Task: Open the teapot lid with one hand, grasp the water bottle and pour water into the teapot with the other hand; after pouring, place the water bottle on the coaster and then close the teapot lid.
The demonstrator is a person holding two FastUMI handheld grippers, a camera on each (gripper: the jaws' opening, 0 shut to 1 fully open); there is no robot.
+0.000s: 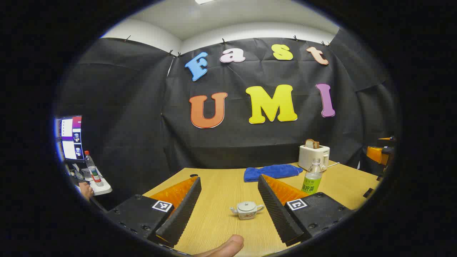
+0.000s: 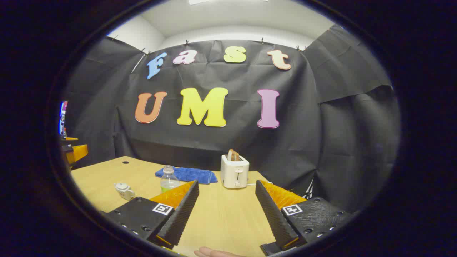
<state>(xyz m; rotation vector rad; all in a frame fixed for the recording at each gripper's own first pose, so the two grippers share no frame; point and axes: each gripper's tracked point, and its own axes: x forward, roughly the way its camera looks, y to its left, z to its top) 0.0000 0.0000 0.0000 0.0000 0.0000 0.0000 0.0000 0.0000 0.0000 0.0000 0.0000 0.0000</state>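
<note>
Wooden table (image 2: 228, 214), black cloth wall (image 2: 339, 142)

Open desk in front, things stand toward the back
Bare desk (image 2: 221, 214) before toaster (image 2: 234, 171); bottle (image 1: 313, 176) stands near teapot (image 1: 246, 209), towel (image 1: 272, 171) behind

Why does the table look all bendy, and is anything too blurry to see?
In the left gripper view the fisheye lens curves the table edge and the wall; the teapot and water bottle look sharp, under even light from above. In the right gripper view the same bending shows, the toaster is clear, and things at the rim look darker and squashed.
</note>
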